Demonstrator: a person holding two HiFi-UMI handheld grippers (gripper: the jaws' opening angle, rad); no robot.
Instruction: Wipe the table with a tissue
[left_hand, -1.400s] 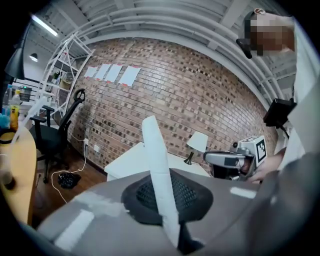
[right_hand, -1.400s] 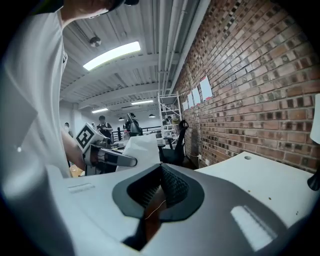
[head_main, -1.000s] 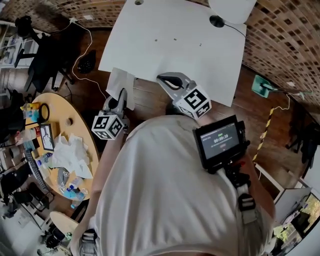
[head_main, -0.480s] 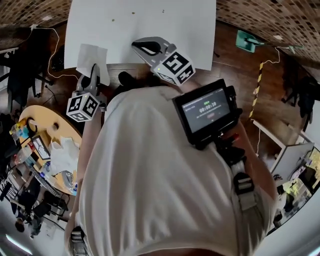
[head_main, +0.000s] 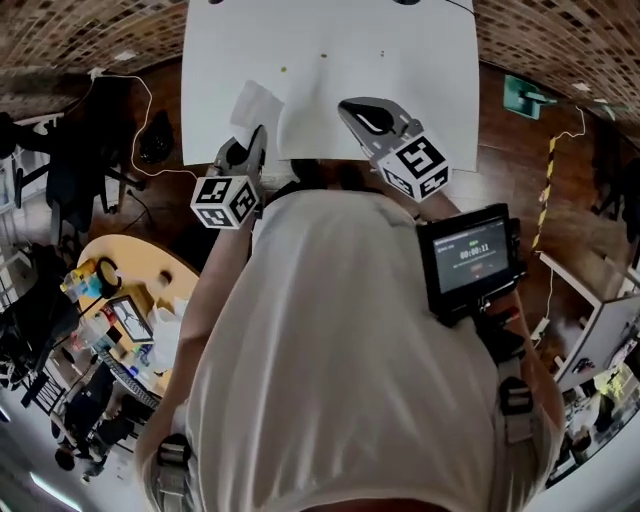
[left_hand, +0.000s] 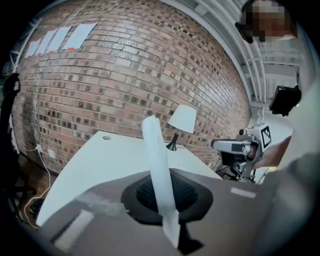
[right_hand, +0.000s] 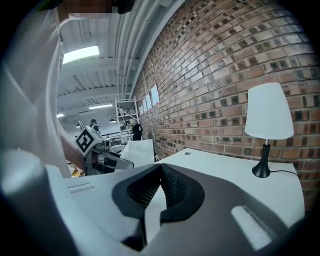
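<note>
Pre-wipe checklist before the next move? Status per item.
1. Tissue gripped: ok, left tongs are shut on the tissue.
2. Tissue flat on the table: not ok, it stands upright over the near part.
3. Right tongs: cannot tell, shut on a white strip, maybe a second tissue.
4. Tongs apart from each other: ok.
5. Lamp out of the path: ok, it stands at the far edge.

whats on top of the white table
A lamp at the far end and a few small spots. The tissue in the left claw covers a patch of table near the edge.
</note>
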